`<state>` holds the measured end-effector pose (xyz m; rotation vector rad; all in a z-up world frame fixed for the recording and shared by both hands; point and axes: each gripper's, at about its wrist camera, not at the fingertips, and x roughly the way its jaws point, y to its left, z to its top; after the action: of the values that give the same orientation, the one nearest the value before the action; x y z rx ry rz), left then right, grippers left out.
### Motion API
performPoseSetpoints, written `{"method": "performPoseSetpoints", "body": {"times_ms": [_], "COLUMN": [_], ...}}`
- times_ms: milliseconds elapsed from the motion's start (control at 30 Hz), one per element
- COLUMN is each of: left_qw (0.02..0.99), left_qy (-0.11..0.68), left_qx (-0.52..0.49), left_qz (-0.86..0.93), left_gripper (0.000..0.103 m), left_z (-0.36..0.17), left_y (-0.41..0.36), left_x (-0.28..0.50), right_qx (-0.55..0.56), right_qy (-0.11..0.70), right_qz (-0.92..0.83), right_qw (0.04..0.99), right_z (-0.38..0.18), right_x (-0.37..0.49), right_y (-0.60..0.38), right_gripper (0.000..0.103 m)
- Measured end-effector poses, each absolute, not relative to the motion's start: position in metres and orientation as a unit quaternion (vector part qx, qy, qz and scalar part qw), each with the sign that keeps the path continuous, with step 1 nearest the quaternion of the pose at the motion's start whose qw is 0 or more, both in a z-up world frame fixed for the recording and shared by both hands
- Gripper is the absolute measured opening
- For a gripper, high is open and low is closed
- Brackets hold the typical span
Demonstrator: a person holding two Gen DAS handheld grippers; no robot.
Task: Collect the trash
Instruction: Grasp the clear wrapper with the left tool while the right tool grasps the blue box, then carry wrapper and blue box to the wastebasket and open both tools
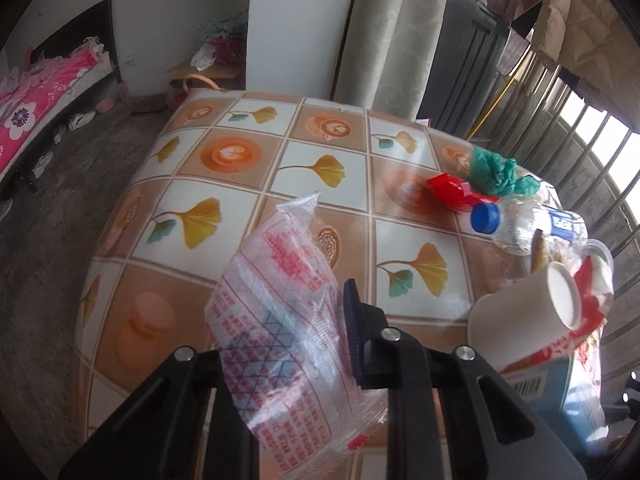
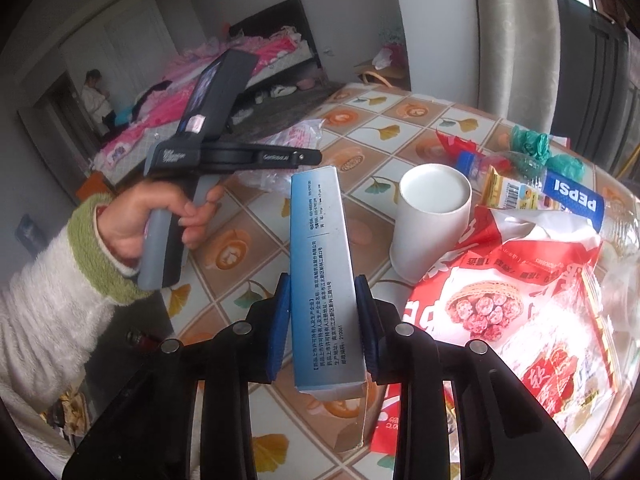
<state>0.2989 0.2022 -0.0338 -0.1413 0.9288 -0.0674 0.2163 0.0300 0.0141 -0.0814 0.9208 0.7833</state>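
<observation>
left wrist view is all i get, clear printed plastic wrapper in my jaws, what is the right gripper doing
Observer: The right gripper is shut on a tall blue-and-white cardboard box, held upright above the table.
Operator: is the white paper cup upright? looks tipped from here
Observer: In the right wrist view the white paper cup stands upside down, flat base up, beside the red sausage-print bag.
Operator: that clear bottle with the blue cap, any brand
Observer: The clear plastic bottle carries a blue Pepsi label and lies on its side, behind the bag.
</observation>
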Motion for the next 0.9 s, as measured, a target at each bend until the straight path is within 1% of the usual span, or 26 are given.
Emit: {"method": "performPoseSetpoints", "body": {"times_ms": [233,433,633,767,900], "left_qw": [0.91,0.924,0.932,0.926,0.91], "left_qy": [0.407,0.369,0.335,0.328,0.33], "left_qx": [-0.071,-0.068,-0.062,-0.05,-0.038], "left_qz": [-0.043,-0.072,-0.124,-0.18,-0.248], "left_gripper": [0.018,0.018,0.018,0.018,0.018], "left_z": [0.003,0.036,0.066,0.077,0.081], "left_y": [0.199,0.176,0.129,0.078,0.014], "left_x": [0.25,0.204,0.169,0.157,0.15], "right_qx": [-0.004,0.033,0.075,0.108,0.14], "right_qy": [0.413,0.382,0.352,0.337,0.327], "right_qz": [0.377,0.377,0.353,0.309,0.225], "right_qw": [0.829,0.843,0.864,0.883,0.907], "right_z": [0.035,0.064,0.088,0.098,0.1], "right_x": [0.201,0.172,0.142,0.121,0.097], "right_y": [0.017,-0.012,-0.062,-0.112,-0.176], "right_gripper": [0.029,0.029,0.029,0.029,0.029]}}
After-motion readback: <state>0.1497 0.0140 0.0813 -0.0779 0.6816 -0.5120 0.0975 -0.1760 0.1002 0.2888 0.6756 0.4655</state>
